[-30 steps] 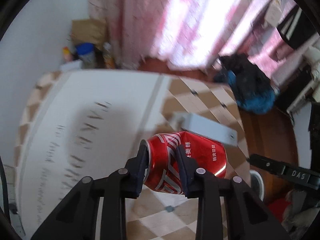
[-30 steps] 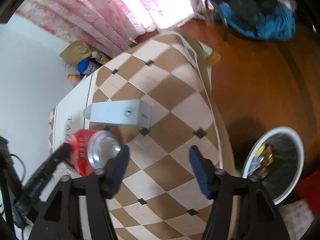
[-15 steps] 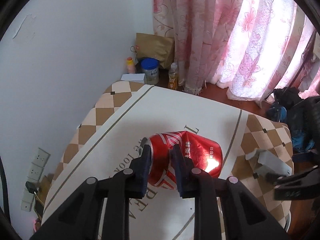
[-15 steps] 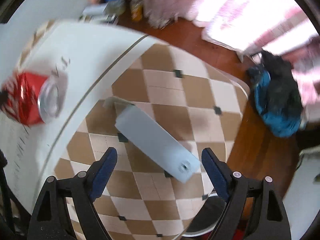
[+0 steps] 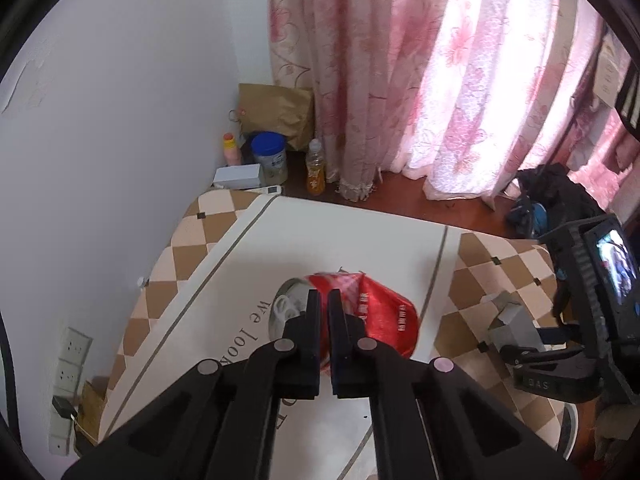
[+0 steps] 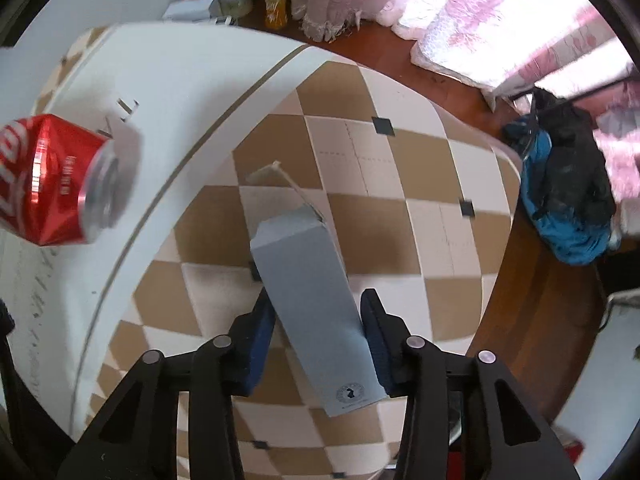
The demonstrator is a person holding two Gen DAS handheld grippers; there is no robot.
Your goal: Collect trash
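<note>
- The table [image 6: 224, 80], under its checked brown-and-cream cloth with a white lettered panel, is our landmark; no waste bin shows plainly beside it in either view.
- On the checked part of the table lies our grey carton [image 6: 316, 312], its flap open at the far end.
- Our right gripper [image 6: 318, 328] straddles that carton from above. Its jaws have just been closing and stand narrow against both long sides.
- Over the table's white panel our left gripper [image 5: 324, 320] has its jaws pinched nearly together on a fold of the crushed red cola can [image 5: 384, 320].
- We judge both pickups to be in hand. Next we must firm the carton grip, lift both, and find a bin.
</note>
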